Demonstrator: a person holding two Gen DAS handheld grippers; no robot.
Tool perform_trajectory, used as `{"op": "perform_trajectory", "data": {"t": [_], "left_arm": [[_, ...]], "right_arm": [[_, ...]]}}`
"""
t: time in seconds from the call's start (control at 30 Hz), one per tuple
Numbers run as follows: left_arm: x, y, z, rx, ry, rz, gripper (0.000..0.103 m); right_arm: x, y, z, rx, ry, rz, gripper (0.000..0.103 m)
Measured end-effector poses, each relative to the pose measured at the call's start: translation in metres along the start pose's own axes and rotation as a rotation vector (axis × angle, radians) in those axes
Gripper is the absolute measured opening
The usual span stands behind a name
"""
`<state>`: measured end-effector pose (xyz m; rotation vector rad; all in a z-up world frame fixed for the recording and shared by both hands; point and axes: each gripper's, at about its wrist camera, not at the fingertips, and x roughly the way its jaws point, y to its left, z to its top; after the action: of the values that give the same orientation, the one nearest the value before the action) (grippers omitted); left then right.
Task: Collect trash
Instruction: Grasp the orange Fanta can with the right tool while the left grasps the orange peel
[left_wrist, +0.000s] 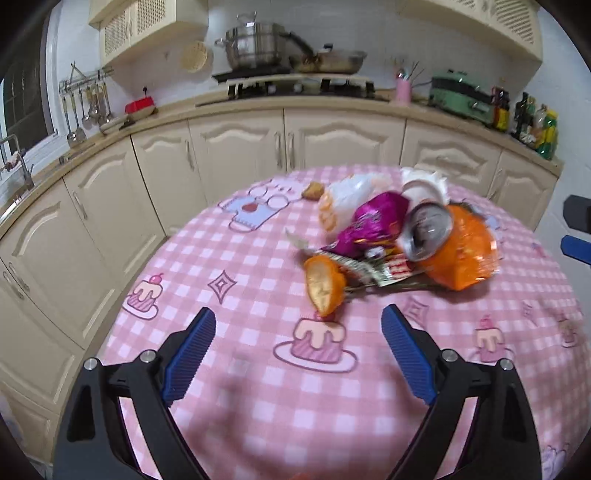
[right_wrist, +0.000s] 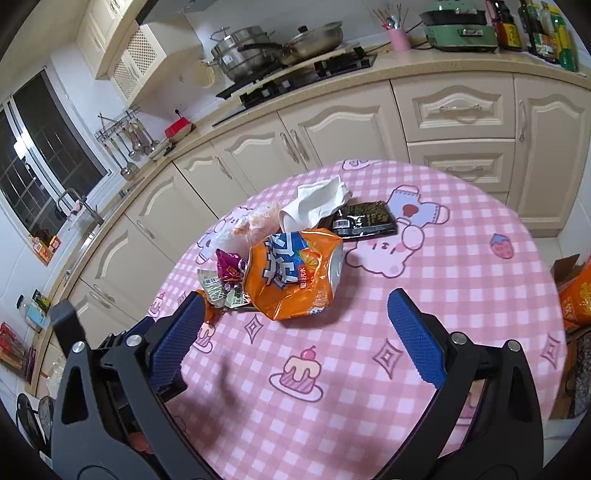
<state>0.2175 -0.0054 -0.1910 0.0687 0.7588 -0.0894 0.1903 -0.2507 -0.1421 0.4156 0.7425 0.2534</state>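
Observation:
A pile of trash lies on the pink checked table (left_wrist: 258, 387). It holds a crushed orange can (left_wrist: 454, 251) (right_wrist: 291, 273), a purple wrapper (left_wrist: 373, 221) (right_wrist: 227, 266), an orange peel (left_wrist: 323, 284), white tissue (right_wrist: 317, 203) (left_wrist: 424, 184), a clear plastic bag (left_wrist: 347, 195) and a black packet (right_wrist: 364, 219). My left gripper (left_wrist: 299, 325) is open and empty, just short of the orange peel. My right gripper (right_wrist: 295, 306) is open and empty, with the crushed can just ahead of its fingers.
Cream kitchen cabinets (left_wrist: 236, 147) and a counter with a stove and pots (left_wrist: 258, 48) curve behind the table. An orange bag in a cardboard box (right_wrist: 576, 295) stands at the table's right. The left gripper's body (right_wrist: 122, 339) shows beside my right gripper.

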Motion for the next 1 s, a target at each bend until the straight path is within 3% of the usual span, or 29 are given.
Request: {"op": "perform_trajectory", "data": {"t": [0.2,0.57,0.63,0.7,0.83,1.0], "left_arm": [[0.019,0.007,0.011,-0.014,0.023,0.008,0.089],[0.041,0.009,0.024,-0.066,0.062,-0.064,0.088],[0.042,0.010,0.023,-0.070,0.070,-0.080,0.072],[0.045,0.011,0.022,-0.075,0.080,-0.102,0.058],[0.042,0.011,0.020,-0.078,0.074,-0.122,0.037],[0.032,0.010,0.012,-0.071,0.074,-0.137,0.024]], "right_arm": [[0.034,0.012,0.002,-0.032,0.054,-0.022,0.097],[0.096,0.017,0.006,-0.027,0.112,-0.108,0.097],[0.099,0.015,0.006,-0.034,0.114,-0.096,0.096],[0.098,0.013,0.006,-0.035,0.111,-0.072,0.089],[0.087,0.011,0.002,-0.042,0.102,-0.049,0.088],[0.060,0.000,-0.003,-0.033,0.074,-0.012,0.088]]}}
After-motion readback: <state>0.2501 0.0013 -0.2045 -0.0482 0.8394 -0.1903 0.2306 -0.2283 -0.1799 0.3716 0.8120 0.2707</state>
